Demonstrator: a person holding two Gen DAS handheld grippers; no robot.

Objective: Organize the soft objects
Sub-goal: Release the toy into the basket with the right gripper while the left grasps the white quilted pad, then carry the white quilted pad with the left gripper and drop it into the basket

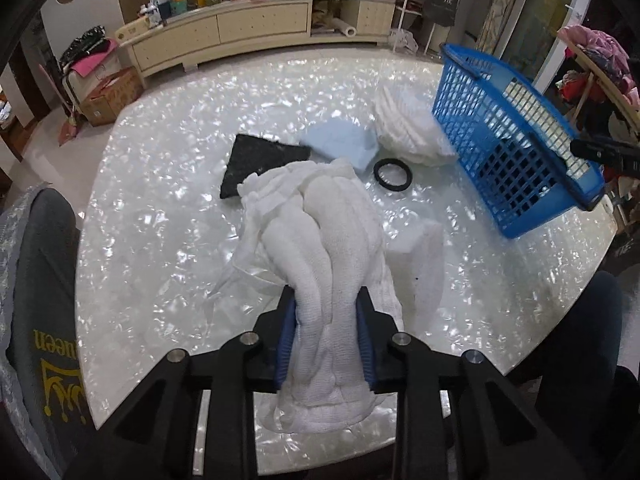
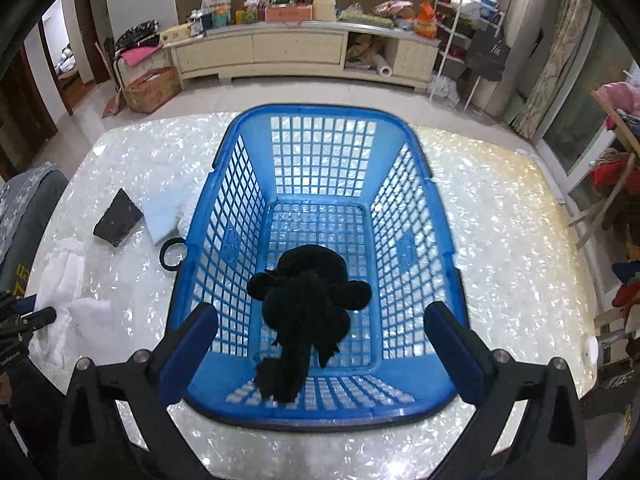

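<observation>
A white gauze cloth is hanging bunched between the blue pads of the left gripper, whose jaws are pinching it at its near end. Its long axis is running from the jaws at six o'clock up toward twelve in the left wrist view, the free end trailing over the pearly table. The blue basket is sitting at about two o'clock from those jaws, well apart from the cloth, so the carry looks set to swing up and to the right.

Over the basket the right gripper is standing with its jaws spread wide and nothing between the pads; a black plush toy is lying on the basket floor directly beneath. The left hand is plainly the one carrying the cloth.

On the table at twelve o'clock, a black pad, a pale blue foam piece, a folded white cloth and a black ring are waiting.
</observation>
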